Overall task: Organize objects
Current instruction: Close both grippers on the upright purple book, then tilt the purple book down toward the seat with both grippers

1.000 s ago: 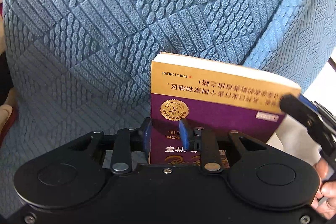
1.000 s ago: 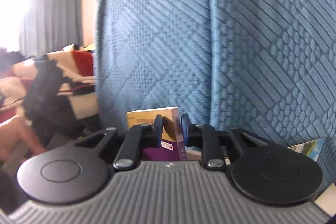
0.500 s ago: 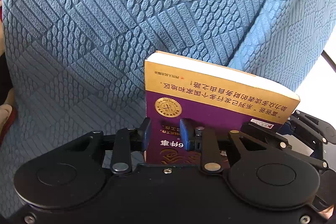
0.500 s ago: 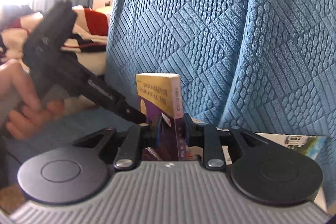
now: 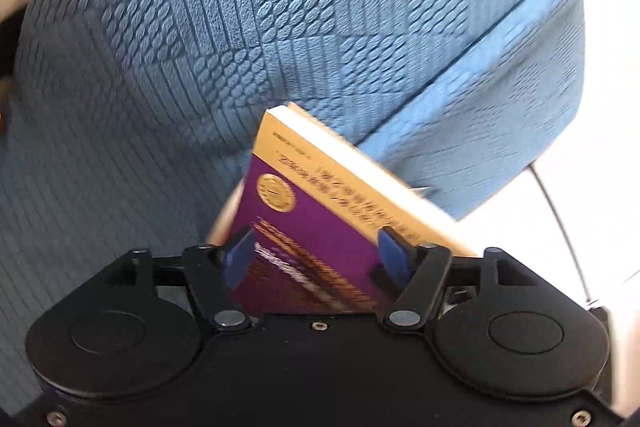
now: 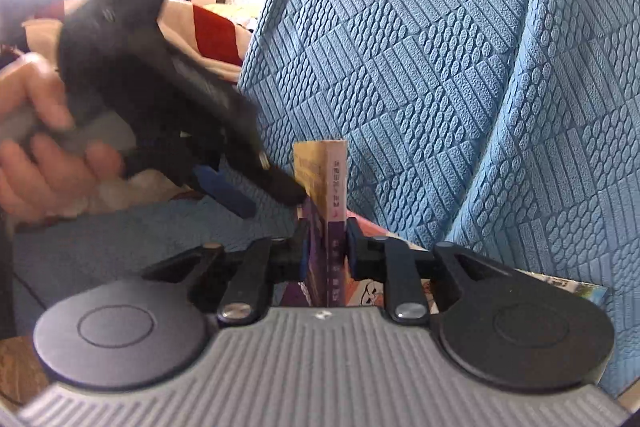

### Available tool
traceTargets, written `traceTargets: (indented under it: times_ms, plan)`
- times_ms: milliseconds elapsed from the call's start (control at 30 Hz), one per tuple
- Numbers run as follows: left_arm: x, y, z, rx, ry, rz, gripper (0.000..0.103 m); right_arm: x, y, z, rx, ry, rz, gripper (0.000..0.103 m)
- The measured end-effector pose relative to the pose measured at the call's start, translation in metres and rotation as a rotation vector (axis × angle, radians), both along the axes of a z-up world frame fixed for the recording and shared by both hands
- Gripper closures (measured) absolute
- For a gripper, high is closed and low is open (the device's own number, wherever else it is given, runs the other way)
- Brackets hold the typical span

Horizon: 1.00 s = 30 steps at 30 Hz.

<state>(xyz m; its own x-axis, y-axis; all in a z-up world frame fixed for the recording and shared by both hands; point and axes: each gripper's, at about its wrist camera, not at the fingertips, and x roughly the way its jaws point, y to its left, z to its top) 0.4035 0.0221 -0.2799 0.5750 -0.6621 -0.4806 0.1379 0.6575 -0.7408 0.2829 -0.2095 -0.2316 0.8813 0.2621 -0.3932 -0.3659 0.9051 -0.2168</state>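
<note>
A paperback book (image 5: 320, 211) with a purple and yellow cover stands upright on the blue sofa seat, against the back cushion. My right gripper (image 6: 328, 243) is closing on it, and its pads press both sides of the book (image 6: 332, 171) near the spine. My left gripper (image 5: 316, 247) is opening. Its blue pads (image 5: 240, 259) stand wide apart and clear of the cover, which shows tilted between them. In the right wrist view the left gripper (image 6: 270, 205) comes in from the left in a person's hand (image 6: 40, 155), one fingertip close to the book's upper edge.
Two blue textured back cushions (image 6: 400, 47) (image 6: 580, 107) rise behind the book. A colourful comic (image 6: 372, 291) lies on the seat under the right gripper, with another booklet (image 6: 576, 287) at the right. A red and cream blanket (image 6: 212, 35) lies far left. White surface (image 5: 580, 207) lies right of the sofa.
The left jaws have spread wide and let go of the book, and the left gripper has rolled and shifted. The right gripper has moved in and holds the book by its spine.
</note>
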Motion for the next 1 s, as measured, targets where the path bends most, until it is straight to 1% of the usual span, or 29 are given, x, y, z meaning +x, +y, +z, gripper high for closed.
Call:
traceTargets:
  times_ms: [67, 133, 233, 333, 433, 533, 600, 800, 900, 1000]
  plan:
    - [0.002, 0.002, -0.001, -0.068, 0.014, -0.009, 0.027, 0.002, 0.006, -0.001, 0.0, 0.007, -0.006, 0.087]
    - [0.005, 0.0, -0.008, -0.098, 0.037, -0.013, 0.026, 0.0, 0.008, -0.002, -0.007, 0.015, -0.019, 0.087]
    - [0.008, -0.003, -0.013, -0.121, 0.066, -0.012, 0.025, -0.003, 0.009, -0.004, -0.011, 0.03, -0.044, 0.087]
    - [0.0, -0.005, -0.005, -0.116, 0.07, -0.015, 0.023, -0.01, 0.004, -0.005, -0.01, 0.041, -0.063, 0.087]
    - [-0.001, -0.007, 0.0, -0.133, 0.057, -0.02, 0.018, -0.013, 0.003, -0.006, -0.01, 0.049, -0.074, 0.087]
    - [-0.003, -0.005, 0.0, -0.153, 0.063, -0.005, 0.009, -0.022, 0.002, -0.008, -0.011, 0.056, -0.078, 0.087]
    - [-0.001, -0.003, -0.003, -0.171, 0.075, -0.002, 0.008, -0.025, 0.003, -0.01, -0.017, 0.059, -0.078, 0.087]
    - [0.001, 0.006, -0.018, -0.235, 0.144, 0.009, 0.008, -0.049, 0.007, -0.016, -0.038, 0.078, -0.069, 0.087]
    - [0.004, 0.011, -0.032, -0.291, 0.203, 0.007, 0.008, -0.058, 0.011, -0.018, -0.056, 0.087, -0.054, 0.087]
    - [0.008, 0.013, -0.052, -0.365, 0.285, 0.002, 0.009, -0.072, 0.016, -0.021, -0.078, 0.092, -0.039, 0.087]
